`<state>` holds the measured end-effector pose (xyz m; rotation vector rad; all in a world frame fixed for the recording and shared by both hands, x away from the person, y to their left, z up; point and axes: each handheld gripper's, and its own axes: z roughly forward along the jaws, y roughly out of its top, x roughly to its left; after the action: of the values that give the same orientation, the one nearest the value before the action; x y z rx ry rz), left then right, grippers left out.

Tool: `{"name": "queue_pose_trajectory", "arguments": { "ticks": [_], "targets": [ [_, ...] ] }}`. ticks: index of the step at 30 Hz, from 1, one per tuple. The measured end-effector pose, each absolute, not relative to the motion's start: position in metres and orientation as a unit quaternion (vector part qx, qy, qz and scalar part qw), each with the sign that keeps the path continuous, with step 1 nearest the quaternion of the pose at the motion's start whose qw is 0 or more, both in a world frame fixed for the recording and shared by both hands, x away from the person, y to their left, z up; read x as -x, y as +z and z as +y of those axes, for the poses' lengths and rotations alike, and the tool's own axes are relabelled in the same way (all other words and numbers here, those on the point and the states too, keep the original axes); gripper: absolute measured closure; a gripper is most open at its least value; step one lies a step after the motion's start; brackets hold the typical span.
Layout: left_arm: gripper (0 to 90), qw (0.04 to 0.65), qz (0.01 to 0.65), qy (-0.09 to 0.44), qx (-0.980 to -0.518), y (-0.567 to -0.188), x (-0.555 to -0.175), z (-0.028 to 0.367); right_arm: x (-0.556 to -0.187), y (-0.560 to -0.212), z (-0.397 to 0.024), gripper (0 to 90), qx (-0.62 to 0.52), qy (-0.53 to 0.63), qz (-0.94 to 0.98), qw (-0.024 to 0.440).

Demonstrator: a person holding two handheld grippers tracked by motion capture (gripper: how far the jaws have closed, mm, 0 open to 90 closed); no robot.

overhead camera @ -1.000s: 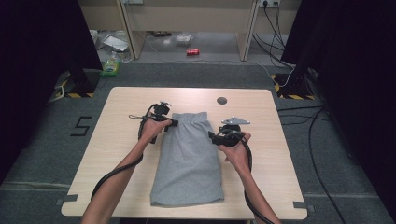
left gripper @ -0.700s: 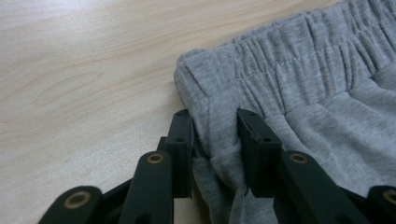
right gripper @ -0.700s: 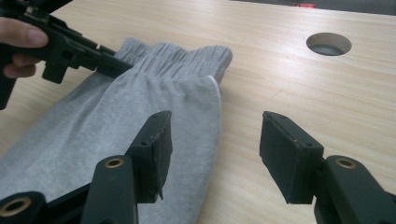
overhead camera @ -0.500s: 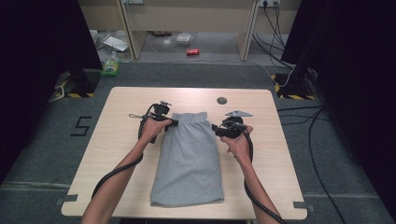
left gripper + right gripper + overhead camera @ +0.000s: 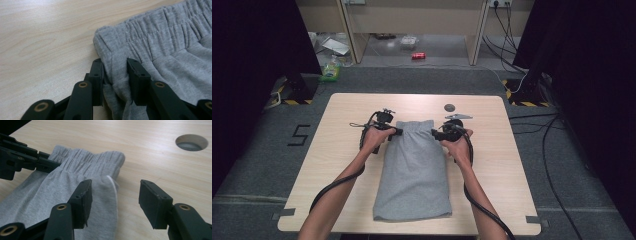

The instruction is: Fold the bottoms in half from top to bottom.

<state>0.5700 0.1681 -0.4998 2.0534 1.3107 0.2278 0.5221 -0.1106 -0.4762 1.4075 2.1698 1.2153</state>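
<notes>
Lying flat on wooden table (image 5: 337, 165): grey shorts (image 5: 414, 175). Left gripper (image 5: 115, 72) clenched on waistband corner; right gripper (image 5: 115, 200) released, jaws straddling the opposite edge, not pinching.

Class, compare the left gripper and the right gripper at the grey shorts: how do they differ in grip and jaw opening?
The left gripper has its jaws pinched on a fold of the grey shorts below the waistband corner; the right gripper holds nothing. The left jaws stand narrow, the right jaws wide, straddling the other edge. Both sit at the waistband end on the table.
</notes>
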Motion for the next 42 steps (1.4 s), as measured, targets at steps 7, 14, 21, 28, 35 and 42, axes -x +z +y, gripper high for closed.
{"name": "queue_pose_trajectory", "arguments": {
  "ticks": [7, 14, 21, 28, 35, 42],
  "targets": [
    [67.1, 0.34, 0.505, 0.087, -0.789, -0.5, -0.57, 0.168, -0.535, -0.483, -0.099, 44.2, -0.495, 0.401, 0.758, 0.139],
    [67.0, 0.343, 0.505, 0.084, -0.788, -0.5, -0.57, 0.169, -0.548, -0.488, -0.091, 44.2, -0.508, 0.377, 0.763, 0.136],
    [67.1, 0.345, 0.504, 0.085, -0.787, -0.5, -0.57, 0.169, -0.556, -0.502, -0.087, 43.5, -0.518, 0.354, 0.769, 0.122],
    [67.1, 0.343, 0.503, 0.09, -0.788, -0.5, -0.569, 0.168, -0.557, -0.504, -0.085, 48.7, -0.509, 0.356, 0.775, 0.119],
    [67.1, 0.342, 0.502, 0.094, -0.789, -0.5, -0.568, 0.167, -0.559, -0.507, -0.088, 68.0, -0.519, 0.387, 0.759, 0.068],
    [69.8, 0.356, 0.508, 0.083, -0.78, -0.5, -0.568, 0.171, -0.558, -0.509, -0.09, 77.8, -0.527, 0.396, 0.75, 0.054]
  ]
}}
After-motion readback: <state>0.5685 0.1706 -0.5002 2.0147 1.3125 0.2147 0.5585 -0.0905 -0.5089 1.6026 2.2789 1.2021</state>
